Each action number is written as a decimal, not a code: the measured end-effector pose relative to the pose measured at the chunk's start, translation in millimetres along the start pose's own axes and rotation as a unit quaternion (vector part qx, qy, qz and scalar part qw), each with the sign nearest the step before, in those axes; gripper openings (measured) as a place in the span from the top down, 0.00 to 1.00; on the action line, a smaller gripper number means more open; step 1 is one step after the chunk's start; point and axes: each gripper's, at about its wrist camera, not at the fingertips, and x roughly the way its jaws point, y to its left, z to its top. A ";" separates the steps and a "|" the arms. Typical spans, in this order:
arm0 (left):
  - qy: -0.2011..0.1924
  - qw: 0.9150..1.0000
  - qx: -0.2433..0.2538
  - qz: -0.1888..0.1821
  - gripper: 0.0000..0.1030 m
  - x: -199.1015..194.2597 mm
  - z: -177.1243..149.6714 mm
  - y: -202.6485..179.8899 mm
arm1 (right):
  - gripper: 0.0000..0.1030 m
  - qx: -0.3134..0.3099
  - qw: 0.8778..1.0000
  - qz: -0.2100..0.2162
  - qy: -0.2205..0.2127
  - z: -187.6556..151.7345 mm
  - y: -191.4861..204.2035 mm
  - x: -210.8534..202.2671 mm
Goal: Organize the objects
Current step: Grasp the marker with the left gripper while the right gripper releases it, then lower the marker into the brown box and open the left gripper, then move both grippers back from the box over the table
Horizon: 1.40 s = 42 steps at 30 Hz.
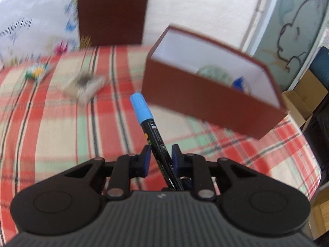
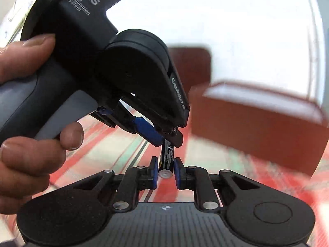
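My left gripper (image 1: 160,154) is shut on a black marker with a light blue cap (image 1: 141,109), held above the plaid cloth with the cap pointing toward the near left corner of an open brown box (image 1: 205,103). The box has white inner walls and holds a greenish round thing and a blue thing. My right gripper (image 2: 166,165) is shut on a black battery (image 2: 167,160), its metal end facing the camera. The left gripper's body (image 2: 123,78) and the hand holding it fill the left of the right wrist view, just above the battery. The brown box (image 2: 257,127) is at the right there.
The table is covered by a red, green and cream plaid cloth (image 1: 61,133). A blurred grey object (image 1: 86,86) and a small green and yellow item (image 1: 35,73) lie on it at the left. The brown box lid (image 1: 112,12) stands at the back. Cardboard boxes (image 1: 304,96) sit beyond the table's right edge.
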 end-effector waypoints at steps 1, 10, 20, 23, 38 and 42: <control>-0.011 1.000 0.010 -0.002 0.77 -2.1 9.7 -6.5 | 0.84 0.003 1.000 -0.008 -0.016 6.9 -4.8 2.1; -0.051 0.996 0.076 -0.024 0.81 30.7 100.1 -56.3 | 0.85 0.046 0.993 -0.077 -0.079 64.1 -65.7 63.6; -0.042 0.997 0.071 0.000 0.73 86.3 126.1 -55.1 | 0.64 0.094 0.989 -0.106 -0.044 72.2 -114.1 123.4; -0.035 0.997 0.061 0.017 0.67 94.1 117.8 -40.2 | 0.60 0.092 0.987 -0.115 -0.063 65.8 -114.1 115.0; -0.047 0.997 -0.042 0.048 0.58 25.1 43.3 60.9 | 0.31 -0.174 0.956 -0.199 -0.126 99.2 -106.4 135.5; -0.019 0.994 -0.088 0.067 0.58 19.6 16.1 95.9 | 0.39 -0.203 0.954 -0.201 -0.090 89.3 -104.0 149.3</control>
